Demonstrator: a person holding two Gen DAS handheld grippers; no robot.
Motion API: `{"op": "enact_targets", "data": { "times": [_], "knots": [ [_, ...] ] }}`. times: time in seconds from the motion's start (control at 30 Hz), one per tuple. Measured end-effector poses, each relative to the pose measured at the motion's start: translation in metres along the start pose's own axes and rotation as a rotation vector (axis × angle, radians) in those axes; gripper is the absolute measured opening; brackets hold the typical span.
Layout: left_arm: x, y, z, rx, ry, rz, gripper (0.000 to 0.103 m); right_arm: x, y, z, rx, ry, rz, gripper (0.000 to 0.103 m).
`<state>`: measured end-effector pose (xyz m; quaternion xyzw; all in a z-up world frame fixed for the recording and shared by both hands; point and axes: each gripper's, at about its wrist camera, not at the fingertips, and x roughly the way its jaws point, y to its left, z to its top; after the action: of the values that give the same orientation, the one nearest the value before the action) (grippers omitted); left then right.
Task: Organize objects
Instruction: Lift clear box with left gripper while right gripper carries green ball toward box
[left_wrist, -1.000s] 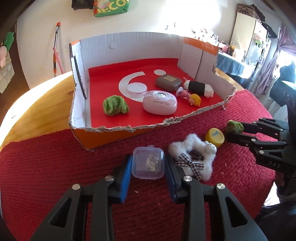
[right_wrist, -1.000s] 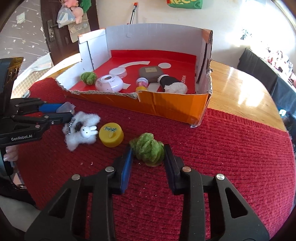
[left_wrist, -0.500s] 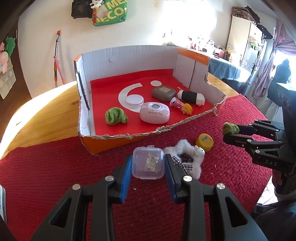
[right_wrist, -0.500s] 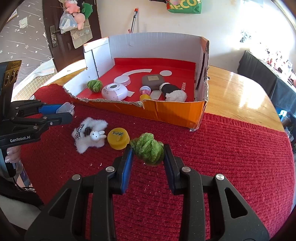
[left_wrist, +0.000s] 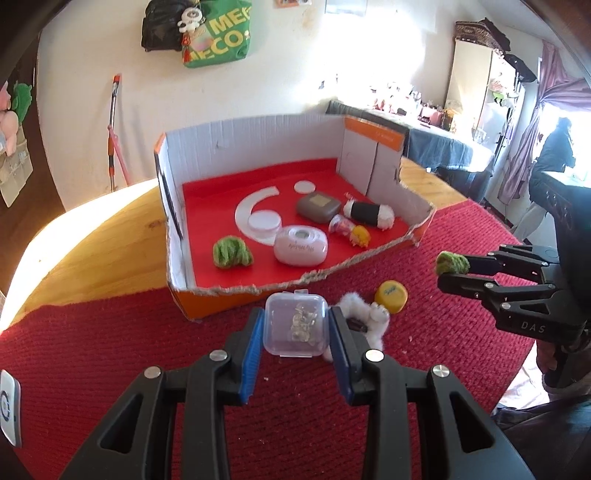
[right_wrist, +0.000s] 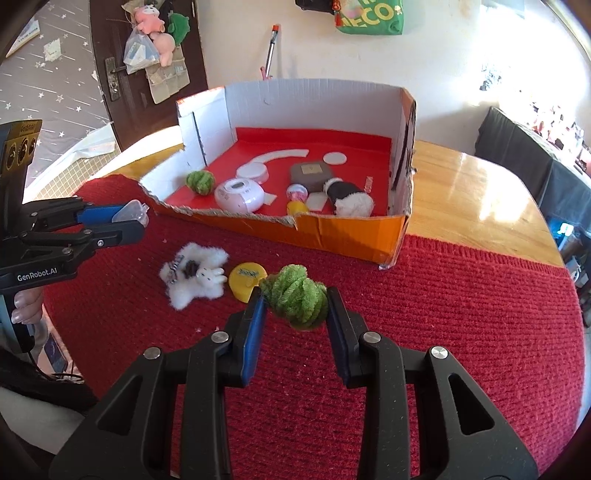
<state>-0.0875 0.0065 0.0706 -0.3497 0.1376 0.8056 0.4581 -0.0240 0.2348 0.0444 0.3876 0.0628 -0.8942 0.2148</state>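
1. While both loads hung above the red mat (right_wrist: 461, 332), the sound course was to carry each over the torn front wall of the cardboard box (left_wrist: 373, 162) ahead of the tongs, then lower before releasing.
2. Left gripper (left_wrist: 296, 326) was clamped on the clear plastic case (left_wrist: 296, 324), level, pointing boxward.
3. Right gripper (right_wrist: 294, 315) pinched the green yarn ball (right_wrist: 295, 295), likewise raised, with the white plush bunny (right_wrist: 194, 275) and yellow cap (right_wrist: 246, 280) lying ahead-left.

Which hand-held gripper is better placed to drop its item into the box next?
Left, probably. The left hand-held gripper holds the clear case close to the box's low front edge; the right one, holding green yarn, looks farther back.
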Motion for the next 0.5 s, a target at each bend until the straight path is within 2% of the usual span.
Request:
{"op": "enact_targets", "data": {
  "times": [0.2,0.3,0.5],
  "knots": [
    [-0.007,0.005,0.021,0.02,-0.021,0.023,0.036,-0.02,0.002,0.016,-0.026,-0.053,-0.004,0.031],
    [-0.004,0.009,0.036,0.037,-0.018,0.033,0.036,-0.028,0.003,0.033,-0.064,-0.08,-0.041,0.031],
    [0.019,0.018,0.078,0.081,0.059,0.06,0.036,-0.027,0.01,0.079,-0.161,-0.084,-0.113,0.031]
  ]
}}
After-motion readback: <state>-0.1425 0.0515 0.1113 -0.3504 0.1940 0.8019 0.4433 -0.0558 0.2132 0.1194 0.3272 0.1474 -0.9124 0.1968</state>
